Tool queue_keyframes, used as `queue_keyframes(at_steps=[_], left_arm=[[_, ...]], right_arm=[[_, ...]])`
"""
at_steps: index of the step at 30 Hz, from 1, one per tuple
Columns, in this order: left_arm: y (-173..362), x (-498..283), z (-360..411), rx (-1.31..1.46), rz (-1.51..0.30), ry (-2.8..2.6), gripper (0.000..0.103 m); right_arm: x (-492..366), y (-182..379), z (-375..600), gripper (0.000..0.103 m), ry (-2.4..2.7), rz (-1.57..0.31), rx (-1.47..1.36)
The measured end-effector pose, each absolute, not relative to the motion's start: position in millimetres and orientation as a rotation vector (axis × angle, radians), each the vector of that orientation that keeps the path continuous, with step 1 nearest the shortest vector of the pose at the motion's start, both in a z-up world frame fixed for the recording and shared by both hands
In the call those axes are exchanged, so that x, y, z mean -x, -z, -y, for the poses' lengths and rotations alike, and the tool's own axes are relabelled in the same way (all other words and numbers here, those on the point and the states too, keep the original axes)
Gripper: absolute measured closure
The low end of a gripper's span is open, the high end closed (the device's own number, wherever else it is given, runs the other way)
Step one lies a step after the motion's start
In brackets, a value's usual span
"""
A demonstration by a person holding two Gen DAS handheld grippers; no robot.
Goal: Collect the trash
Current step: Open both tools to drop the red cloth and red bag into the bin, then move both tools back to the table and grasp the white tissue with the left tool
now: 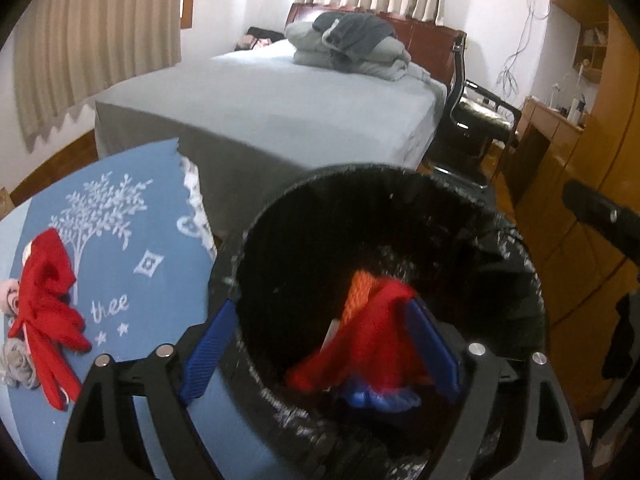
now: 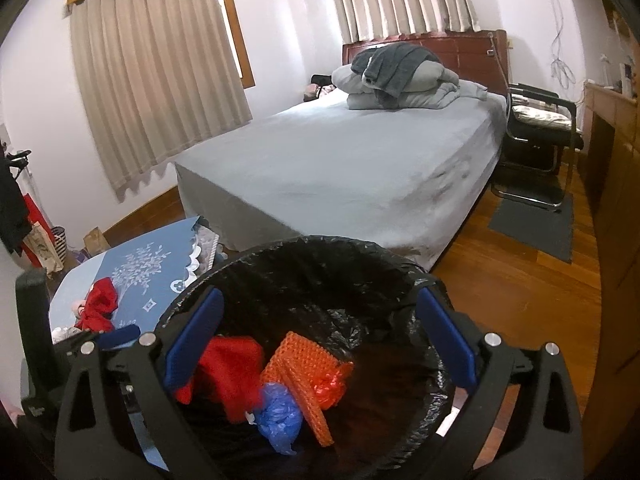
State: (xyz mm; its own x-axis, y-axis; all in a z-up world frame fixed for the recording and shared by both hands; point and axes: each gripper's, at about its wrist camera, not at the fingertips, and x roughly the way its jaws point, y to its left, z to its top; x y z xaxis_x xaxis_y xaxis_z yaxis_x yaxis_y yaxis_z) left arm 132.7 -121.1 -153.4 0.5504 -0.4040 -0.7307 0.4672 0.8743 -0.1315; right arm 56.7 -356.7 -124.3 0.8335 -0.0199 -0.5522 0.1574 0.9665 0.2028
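Observation:
A black-lined trash bin [image 1: 360, 184] [image 2: 320, 244] fills the lower middle of both views. Inside lie a red cloth [image 1: 372, 332] [image 2: 228, 368], an orange mesh piece [image 2: 308, 364] [image 1: 358, 292] and a blue plastic wad [image 2: 278, 408] [image 1: 380, 398]. My left gripper [image 1: 320, 352] is open, its fingers straddling the bin's near rim, with the red cloth falling free inside. My right gripper [image 2: 320, 340] is open and empty above the bin. Another red cloth [image 1: 48, 312] [image 2: 100, 304] lies on the blue tablecloth [image 1: 132, 220] [image 2: 148, 264] left of the bin.
A bed [image 2: 340, 160] with folded grey bedding [image 2: 400, 80] stands behind the bin. A black chair [image 2: 536, 140] and wooden cabinets [image 1: 580, 184] are at the right. Curtains [image 2: 160, 80] hang at the left. Small fabric flowers [image 1: 16, 356] lie by the red cloth.

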Motion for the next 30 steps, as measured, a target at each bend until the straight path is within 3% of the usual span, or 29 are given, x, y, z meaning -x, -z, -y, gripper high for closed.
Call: queue_keyframes(at_steps=[30], left_arm=[[112.5, -119.6, -54.3, 0.081, -0.663, 0.195, 0.018]], right_arm=[[-114.5, 119.8, 217.7, 0.008, -0.163, -0.617, -0.165]])
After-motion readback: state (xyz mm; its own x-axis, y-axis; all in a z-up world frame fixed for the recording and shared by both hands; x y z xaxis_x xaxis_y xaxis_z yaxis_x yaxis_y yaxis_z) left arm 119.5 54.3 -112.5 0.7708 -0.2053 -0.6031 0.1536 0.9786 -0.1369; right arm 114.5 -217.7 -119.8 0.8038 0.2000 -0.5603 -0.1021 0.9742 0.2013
